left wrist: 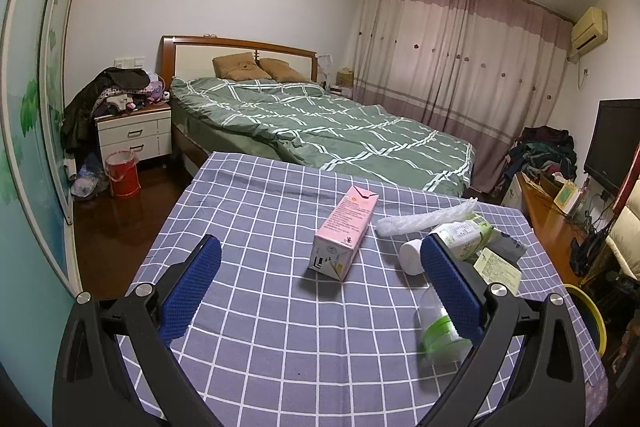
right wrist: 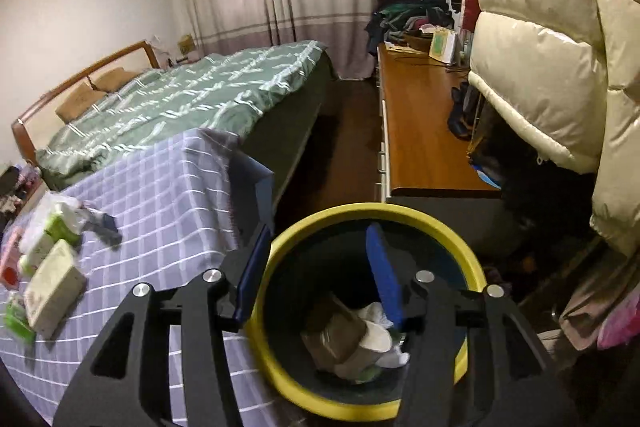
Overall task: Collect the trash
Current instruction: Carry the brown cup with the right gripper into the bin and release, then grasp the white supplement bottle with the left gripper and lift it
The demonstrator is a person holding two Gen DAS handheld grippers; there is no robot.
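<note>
A pink carton (left wrist: 345,231) lies on the grey checked tablecloth (left wrist: 256,211), between and ahead of my open, empty left gripper (left wrist: 320,259). To its right lie a white foam strip (left wrist: 424,218), a white roll (left wrist: 412,255), green-and-white packets (left wrist: 466,235) and a clear bottle with a green label (left wrist: 438,327) by the right finger. My right gripper (right wrist: 320,255) is open and empty above the yellow-rimmed bin (right wrist: 280,367), which holds brown and white trash (right wrist: 352,339). A pale box (right wrist: 54,291) and packets (right wrist: 60,223) lie on the cloth at the left of the right wrist view.
The bin's rim also shows at the table's right edge (left wrist: 596,311). A bed with a green quilt (left wrist: 328,131) stands behind the table. A wooden desk (right wrist: 420,131) and a cream puffer coat (right wrist: 552,59) are right of the bin. A red bucket (left wrist: 122,173) stands by the nightstand.
</note>
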